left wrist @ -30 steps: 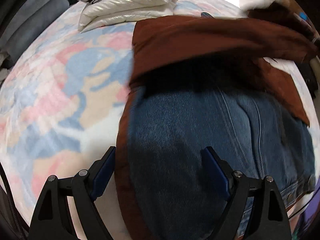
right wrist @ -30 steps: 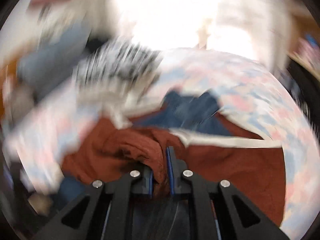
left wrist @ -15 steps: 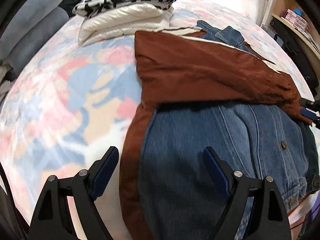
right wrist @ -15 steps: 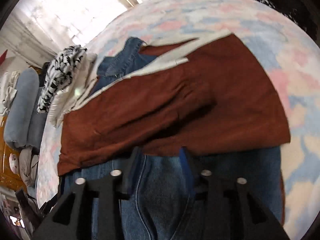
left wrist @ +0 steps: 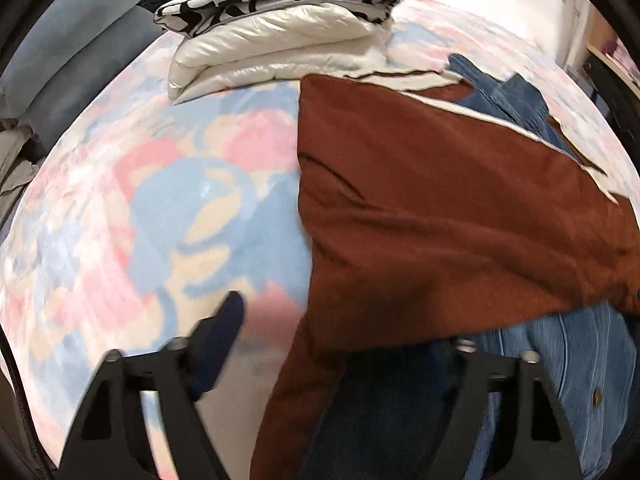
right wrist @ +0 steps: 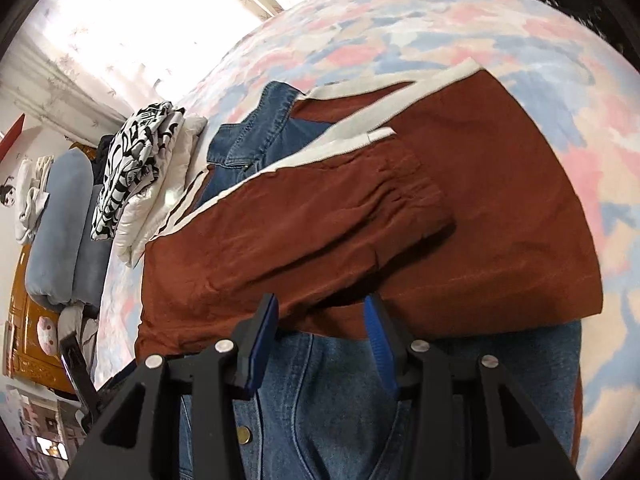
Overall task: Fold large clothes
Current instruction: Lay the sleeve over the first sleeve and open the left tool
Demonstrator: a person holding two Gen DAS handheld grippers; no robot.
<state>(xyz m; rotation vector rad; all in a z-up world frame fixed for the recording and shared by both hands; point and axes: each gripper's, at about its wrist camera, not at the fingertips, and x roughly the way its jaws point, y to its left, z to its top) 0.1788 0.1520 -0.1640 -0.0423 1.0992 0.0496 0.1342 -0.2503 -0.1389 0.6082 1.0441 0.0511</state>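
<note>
The jacket (left wrist: 460, 216), denim outside with a rust-brown lining, lies flat on the pastel blanket (left wrist: 160, 208), its collar (right wrist: 256, 136) at the far end and its hem nearest both tools, so its long axis runs away from each gripper, straight ahead. A brown sleeve (right wrist: 320, 216) lies folded across the body, crosswise to that axis, with its cuff end reaching toward the right gripper's side. The left gripper (left wrist: 344, 344) straddles the jacket's near left edge: its left finger (left wrist: 218, 336) hangs over bare blanket just outside the brown border, while the right finger is hidden under the overhanging brown cloth. Its jaws are closing, with the jacket's side edge between them, though no pad visibly presses on cloth. The right gripper (right wrist: 324, 332) hovers over the denim just short of the folded sleeve's lower edge, jaws parted at a middling width and holding nothing. The left gripper seems the nearer to a graspable edge, so the next fold probably turns on lifting that left side and carrying it rightward across the long axis. A stack of folded clothes (left wrist: 280, 28) sits well beyond, far left of the left gripper.
</note>
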